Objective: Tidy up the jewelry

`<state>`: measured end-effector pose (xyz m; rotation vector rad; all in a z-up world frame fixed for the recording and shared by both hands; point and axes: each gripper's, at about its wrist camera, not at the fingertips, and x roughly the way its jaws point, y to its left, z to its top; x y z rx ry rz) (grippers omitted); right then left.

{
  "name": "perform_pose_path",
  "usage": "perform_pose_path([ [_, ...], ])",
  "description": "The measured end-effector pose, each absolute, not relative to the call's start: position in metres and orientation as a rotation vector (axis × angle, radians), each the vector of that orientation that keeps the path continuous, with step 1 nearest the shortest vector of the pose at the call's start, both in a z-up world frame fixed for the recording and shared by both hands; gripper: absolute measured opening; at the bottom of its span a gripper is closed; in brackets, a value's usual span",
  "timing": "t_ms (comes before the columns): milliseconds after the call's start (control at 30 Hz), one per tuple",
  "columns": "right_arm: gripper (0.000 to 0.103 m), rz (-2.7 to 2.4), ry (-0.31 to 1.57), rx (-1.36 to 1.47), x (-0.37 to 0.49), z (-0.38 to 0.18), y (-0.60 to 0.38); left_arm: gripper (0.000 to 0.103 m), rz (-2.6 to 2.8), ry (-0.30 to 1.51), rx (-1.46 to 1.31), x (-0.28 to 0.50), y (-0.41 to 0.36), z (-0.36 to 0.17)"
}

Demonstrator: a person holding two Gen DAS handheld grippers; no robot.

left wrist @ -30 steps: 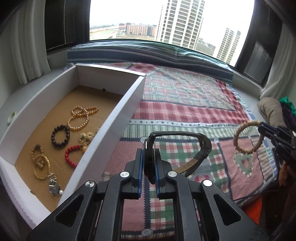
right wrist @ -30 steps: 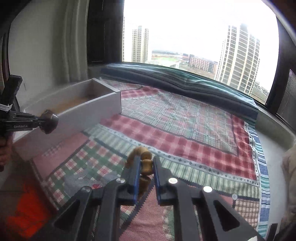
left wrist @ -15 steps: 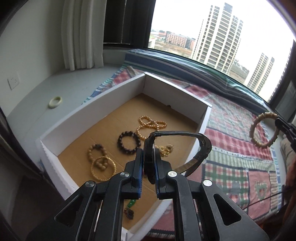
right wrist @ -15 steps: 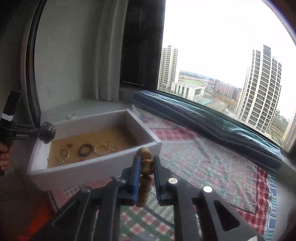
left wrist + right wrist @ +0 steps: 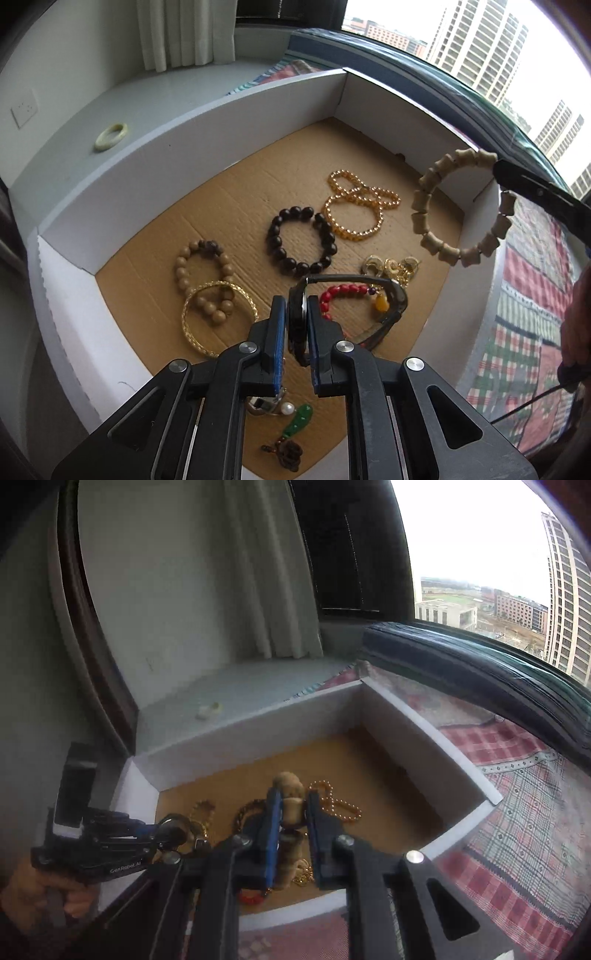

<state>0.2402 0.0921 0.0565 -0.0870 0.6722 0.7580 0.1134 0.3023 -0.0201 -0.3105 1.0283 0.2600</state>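
i have both grippers over the white box [image 5: 207,122] with the cardboard floor, and each one is loaded. my left gripper [image 5: 295,332] has its jaws pressed in on a dark watch [image 5: 388,295], pinching it at the case so the strap loops out to the right above the red bead bracelet [image 5: 343,291]. my right gripper [image 5: 293,812] is pinched on a tan wooden-bead bracelet [image 5: 458,206], which hangs in the air above the box's right side.

the floor below is already busy: a dark bead bracelet [image 5: 301,236], gold bead strands [image 5: 358,206], a gold bangle [image 5: 218,317] lying over a tan bead bracelet [image 5: 203,273], and a gold clump [image 5: 391,267] by the right wall.

to do this drop well, i would carry the watch toward bare cardboard, probably the open patch at the far left of the floor, rather than let go over the red beads. i want it low before i spread the jaws, so the strap does not flop onto a neighbour. the wooden bracelet looks best set near the far right corner, clear of the gold strands. a pale ring [image 5: 110,131] sits outside on the ledge and seems yet to be collected.
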Motion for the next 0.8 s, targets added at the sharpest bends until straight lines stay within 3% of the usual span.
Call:
perform_pose_path([
  [33,0.015,0.760,0.706,-0.086,0.251,0.045,0.098,0.015,0.267,1.023,-0.312,0.114,0.301,-0.020],
  [100,0.015,0.704,0.773,-0.111,0.272,0.021,0.105,0.040,0.284,0.999,-0.299,0.111,0.297,-0.016],
  [167,0.016,0.608,0.803,-0.165,0.288,0.005,0.102,0.073,0.315,0.949,-0.262,0.105,0.290,-0.006],
  [233,0.021,0.560,0.802,-0.176,0.293,0.003,0.091,0.084,0.349,0.888,-0.209,0.099,0.280,0.006],
  [267,0.026,0.558,0.796,-0.163,0.292,0.005,0.084,0.090,0.368,0.862,-0.186,0.096,0.276,0.012],
  [333,0.059,0.562,0.778,-0.144,0.284,0.014,0.072,0.099,0.412,0.808,-0.145,0.091,0.267,0.022],
  [467,0.069,0.558,0.745,-0.164,0.266,0.033,0.061,0.101,0.513,0.716,-0.113,0.085,0.258,0.039],
  [533,0.082,0.546,0.745,-0.171,0.258,0.037,0.058,0.102,0.576,0.719,-0.137,0.081,0.258,0.042],
  [633,0.084,0.546,0.724,-0.185,0.249,0.042,0.062,0.102,0.641,0.687,-0.140,0.074,0.257,0.042],
  [800,0.086,0.563,0.739,-0.241,0.238,0.040,0.072,0.102,0.596,0.785,-0.225,0.071,0.264,0.032],
])
